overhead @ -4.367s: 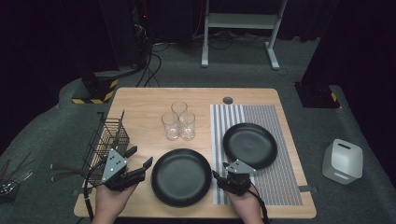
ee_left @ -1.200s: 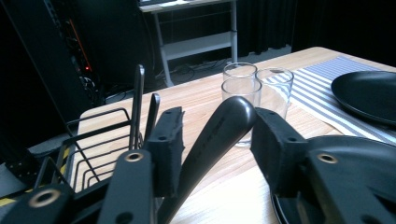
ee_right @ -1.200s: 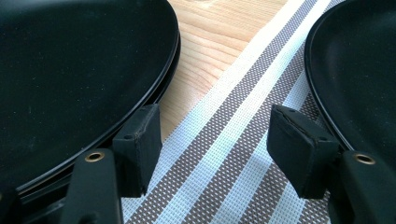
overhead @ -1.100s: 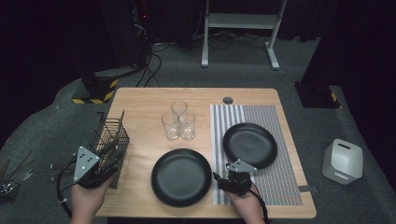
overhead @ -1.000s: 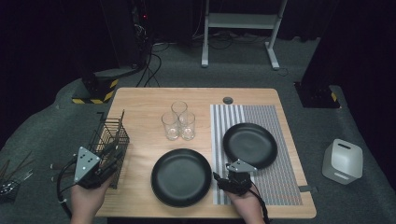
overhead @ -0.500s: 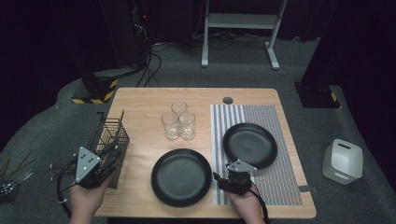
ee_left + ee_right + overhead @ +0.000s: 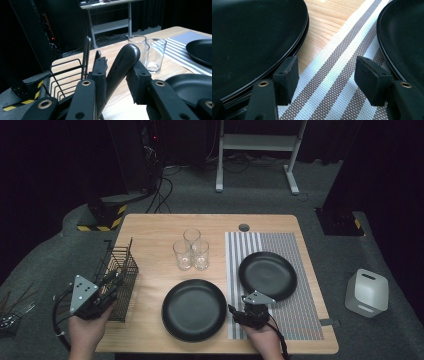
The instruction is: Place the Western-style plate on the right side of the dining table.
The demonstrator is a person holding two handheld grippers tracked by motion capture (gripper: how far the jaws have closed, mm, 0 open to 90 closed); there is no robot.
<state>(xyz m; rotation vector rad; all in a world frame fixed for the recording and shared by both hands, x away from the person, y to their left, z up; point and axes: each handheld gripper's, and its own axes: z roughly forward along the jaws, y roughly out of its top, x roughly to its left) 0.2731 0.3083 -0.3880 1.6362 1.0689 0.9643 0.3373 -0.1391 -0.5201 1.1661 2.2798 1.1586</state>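
Observation:
My left gripper (image 7: 111, 287) reaches into the black wire cutlery basket (image 7: 120, 265) at the table's left edge. In the left gripper view a dark, rounded utensil handle (image 7: 123, 60) stands tilted between the jaws of the left gripper (image 7: 117, 73). The jaws have just been closing and both pads sit against the handle. Beside it in the basket, thinner dark handles (image 7: 86, 55) stick up. My right gripper (image 7: 324, 72) lies open on the striped mat (image 7: 332, 75). It sits between the near black plate (image 7: 249, 32) and the far black plate (image 7: 407, 32), with nothing in it.
Three clear glasses (image 7: 192, 251) stand together mid-table behind the near plate (image 7: 194, 310). The far plate (image 7: 267, 275) rests on the mat (image 7: 295, 315). A white box (image 7: 367, 292) sits on the floor to the right, and a white desk frame (image 7: 255, 142) stands beyond the table.
The left gripper left the near plate's side for the wire basket some seconds back, and over the last second it has barely shifted there. The right gripper has stayed put.

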